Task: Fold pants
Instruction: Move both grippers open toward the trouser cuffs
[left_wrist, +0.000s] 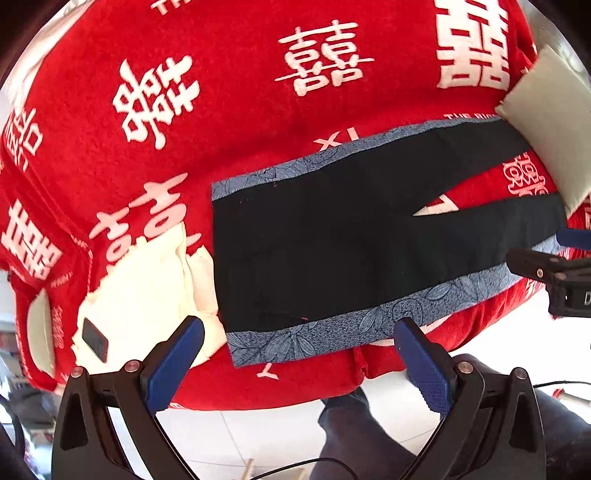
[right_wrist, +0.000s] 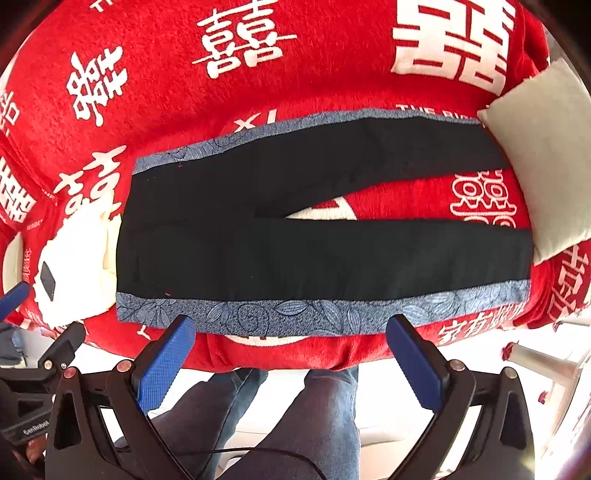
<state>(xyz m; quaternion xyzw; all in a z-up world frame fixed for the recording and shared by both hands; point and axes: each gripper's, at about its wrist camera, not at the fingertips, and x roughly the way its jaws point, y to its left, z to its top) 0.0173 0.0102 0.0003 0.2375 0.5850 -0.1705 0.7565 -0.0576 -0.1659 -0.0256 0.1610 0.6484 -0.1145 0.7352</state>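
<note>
On the red fleece blanket (right_wrist: 295, 66) printed with white characters, the black pants with blue floral side stripes (right_wrist: 295, 251) lie flat and fully spread, not yet folded. Their long axis runs left to right across both wrist views: the waist end sits at the left, next to a crumpled cream cloth (right_wrist: 74, 258), and the 2 legs point right, splitting into a narrow V with red blanket showing between them. The leg ends reach a grey-white cushion (right_wrist: 546, 158) at the right.

Both tools hover off the blanket's near edge, touching nothing. The left gripper (left_wrist: 299, 365) has its blue-padded fingers spread wide, near the waist end of the near stripe. The right gripper (right_wrist: 291, 358) is likewise spread, empty, facing the middle of that same stripe.

By my reading, this is the start: no fold has been made. The likely first move is a lengthwise fold, which calls for pinching the near striped edge at 2 points, waist and leg, and carrying it over onto the far leg so the stripes meet.
</note>
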